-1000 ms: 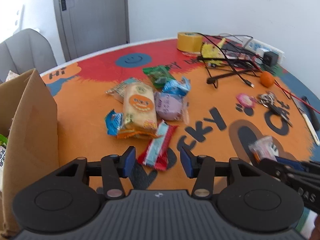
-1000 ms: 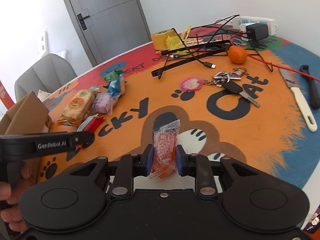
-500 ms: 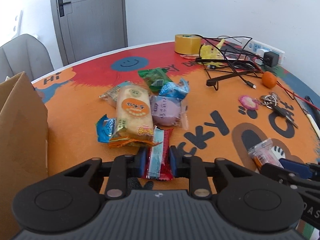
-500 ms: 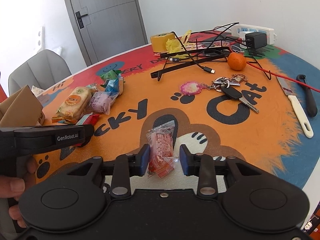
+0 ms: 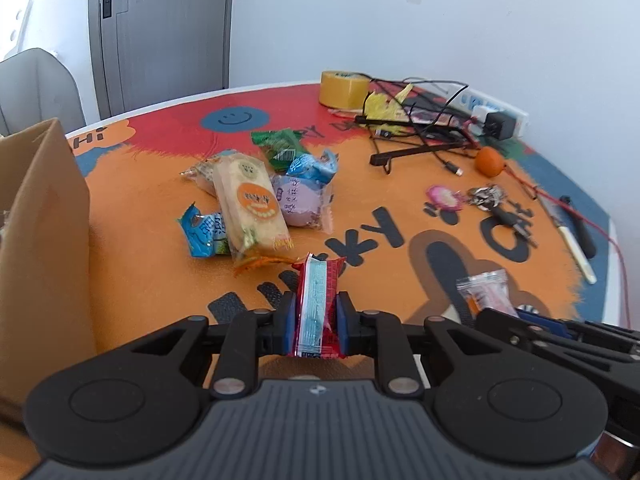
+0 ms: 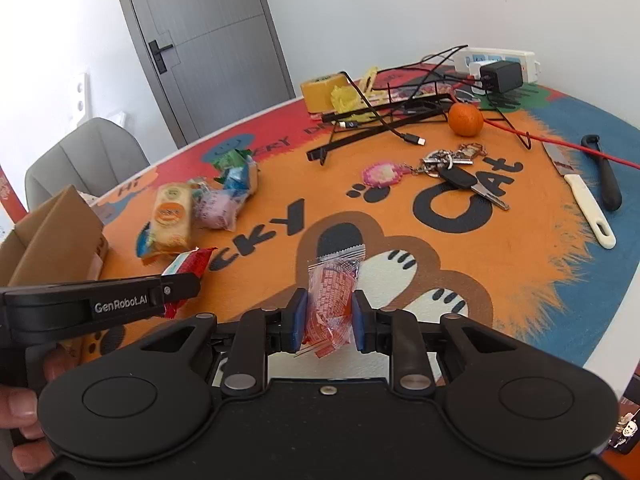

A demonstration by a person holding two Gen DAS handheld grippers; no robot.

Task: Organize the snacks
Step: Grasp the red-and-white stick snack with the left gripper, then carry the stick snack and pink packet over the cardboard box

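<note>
the round table [image 5: 132, 216] with its orange cat mat fills both views. a cardboard box [image 5: 44, 240] stands at the left edge of the left view; its inside cannot be seen. a pile of snack packets [image 5: 256, 196] lies left of centre, apart from the box. a tangle of cables [image 6: 404, 108], an orange [image 6: 465, 119] and keys [image 6: 460, 172] sit in the upper right. the left gripper [image 5: 316, 316] is clamped on a red and blue wrapper [image 5: 318, 304] at lower centre. the right gripper [image 6: 330, 316] jaws are closing around a clear orange packet [image 6: 334, 292], pads touching it.
</note>
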